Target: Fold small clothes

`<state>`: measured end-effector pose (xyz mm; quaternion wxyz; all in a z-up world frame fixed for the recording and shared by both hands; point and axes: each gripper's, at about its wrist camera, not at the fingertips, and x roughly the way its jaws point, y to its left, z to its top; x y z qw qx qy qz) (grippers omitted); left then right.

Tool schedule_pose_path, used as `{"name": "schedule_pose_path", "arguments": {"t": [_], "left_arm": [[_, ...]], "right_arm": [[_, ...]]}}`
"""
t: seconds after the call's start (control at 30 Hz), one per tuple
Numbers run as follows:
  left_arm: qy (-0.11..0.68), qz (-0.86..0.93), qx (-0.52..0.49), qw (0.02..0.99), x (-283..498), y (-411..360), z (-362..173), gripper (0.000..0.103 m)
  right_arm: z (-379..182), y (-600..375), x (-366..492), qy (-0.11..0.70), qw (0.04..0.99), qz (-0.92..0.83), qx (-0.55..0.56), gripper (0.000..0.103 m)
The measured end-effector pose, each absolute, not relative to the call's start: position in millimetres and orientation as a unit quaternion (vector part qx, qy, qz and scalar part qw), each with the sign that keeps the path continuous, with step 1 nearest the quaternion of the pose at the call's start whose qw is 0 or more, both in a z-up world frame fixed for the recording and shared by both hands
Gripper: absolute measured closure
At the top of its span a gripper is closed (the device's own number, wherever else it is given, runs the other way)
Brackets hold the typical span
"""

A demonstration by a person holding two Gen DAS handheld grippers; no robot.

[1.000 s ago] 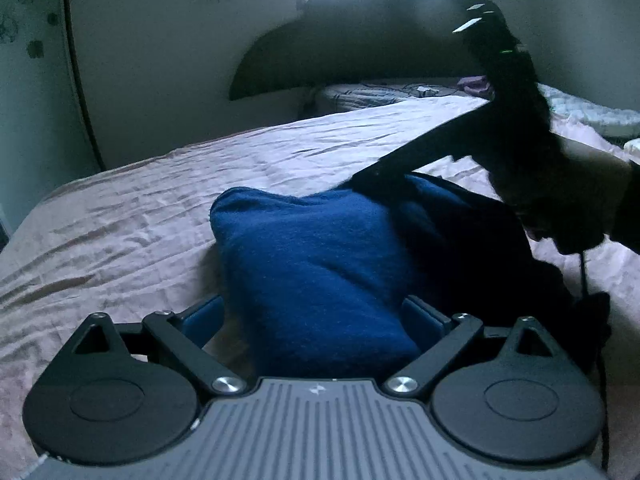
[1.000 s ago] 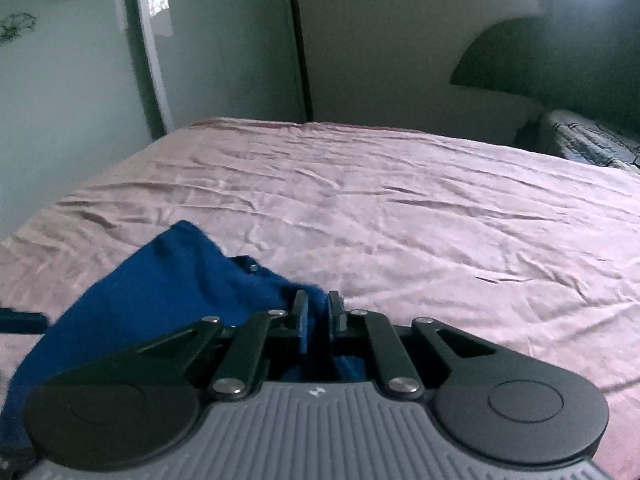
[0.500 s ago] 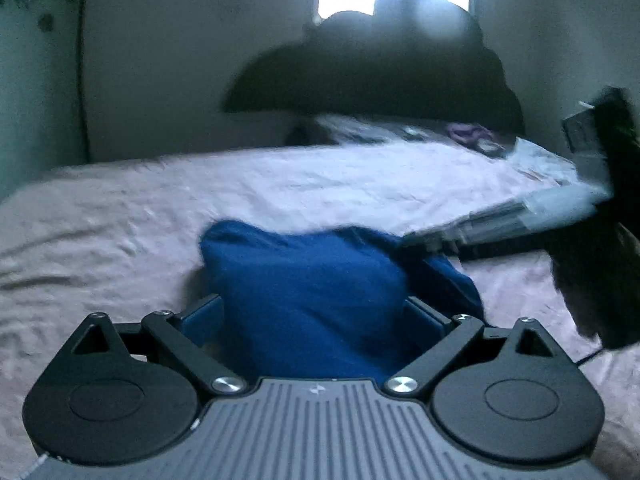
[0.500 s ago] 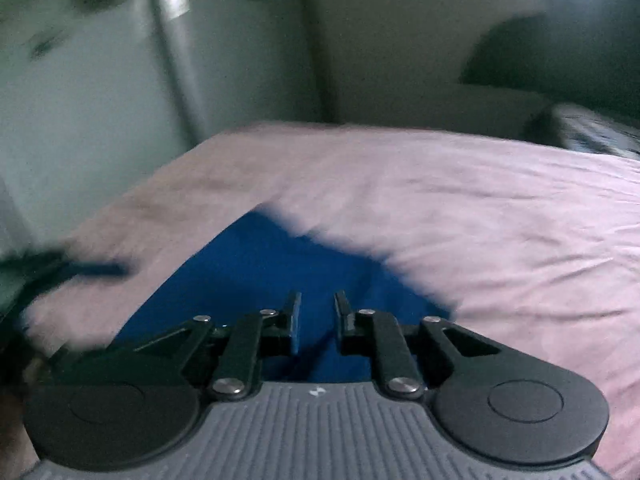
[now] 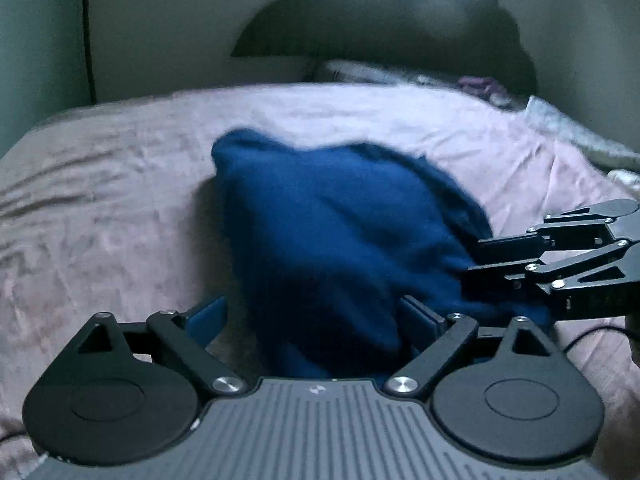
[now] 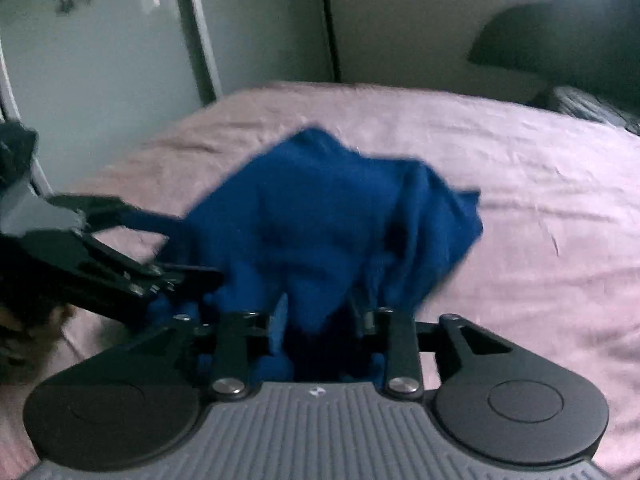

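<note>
I am bunching a soft, limp blue knit garment (image 5: 332, 240) on the mauve bedsheet (image 5: 100, 200), my left gripper (image 5: 316, 316) spread wide around its near edge, my right gripper (image 6: 320, 312) half-open with cloth between its fingers, both working its hem.

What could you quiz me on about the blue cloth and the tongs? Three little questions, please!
1. True or false: the cloth is red.
2. What lies under the cloth? A) a pink bedsheet B) a wooden table C) a green carpet
3. Fill in: the left tongs have their fingers wide ____, with cloth between them.
Key: 1 false, it is blue; 2 A; 3 apart.
</note>
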<state>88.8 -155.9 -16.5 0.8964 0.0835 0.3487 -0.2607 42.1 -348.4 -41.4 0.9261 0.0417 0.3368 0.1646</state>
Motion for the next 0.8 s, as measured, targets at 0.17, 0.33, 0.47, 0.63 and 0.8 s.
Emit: {"name": "schedule_pose_path", "arguments": {"t": [0.17, 0.33, 0.47, 0.63, 0.8], "left_arm": [[0.366, -0.254, 0.059, 0.893, 85.7, -150.2, -20.8, 0.006], [0.368, -0.236, 0.064, 0.897, 82.8, -149.8, -24.7, 0.001], [0.361, -0.225, 0.073, 0.902, 77.5, -151.9, -27.2, 0.0], [0.353, -0.216, 0.084, 0.906, 73.6, -154.4, -28.8, 0.0], [0.345, -0.21, 0.087, 0.911, 71.3, -154.4, -31.0, 0.0]], "right_arm": [[-29.4, -343.9, 25.5, 0.296, 0.941, 0.147, 0.077, 0.055], [-42.6, -327.6, 20.2, 0.314, 0.938, 0.14, 0.045, 0.04], [-57.0, -324.8, 15.4, 0.306, 0.942, 0.132, 0.034, 0.036], [-64.8, -314.4, 7.2, 0.286, 0.949, 0.131, 0.002, 0.027], [-66.3, -316.2, 8.5, 0.282, 0.949, 0.139, 0.003, 0.022]]}}
